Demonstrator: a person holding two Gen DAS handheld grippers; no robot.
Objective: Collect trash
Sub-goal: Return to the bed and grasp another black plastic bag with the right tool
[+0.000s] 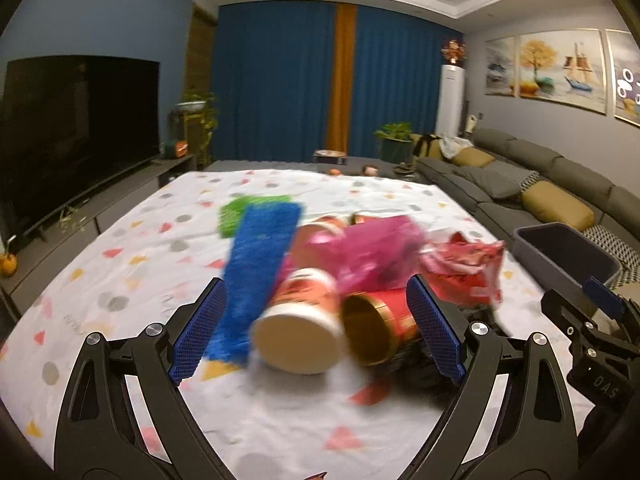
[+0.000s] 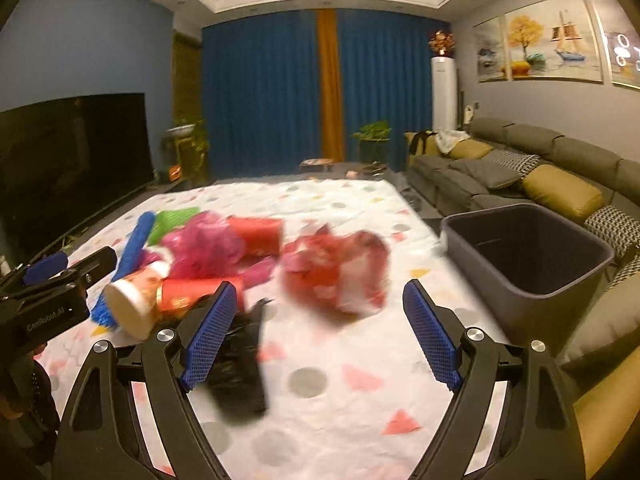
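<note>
A blurred pile of trash lies on the patterned tablecloth [image 1: 160, 248]. In the left wrist view my left gripper [image 1: 318, 328] is open, its fingers on either side of a red paper cup with a white base [image 1: 300, 320] and a red-and-gold can [image 1: 380, 320]. A blue strip [image 1: 260, 264], a pink bag [image 1: 376, 256] and a crumpled red wrapper [image 1: 464, 268] lie behind. My right gripper [image 2: 320, 328] is open above the cloth, just short of the red wrapper [image 2: 340, 272], with a black bag [image 2: 240, 364] by its left finger.
A dark grey bin [image 2: 532, 252] stands at the table's right edge, also seen in the left wrist view [image 1: 564, 256]. A green piece [image 1: 248, 208] lies behind the pile. A sofa [image 2: 520, 176] runs along the right, a TV [image 1: 76, 132] on the left.
</note>
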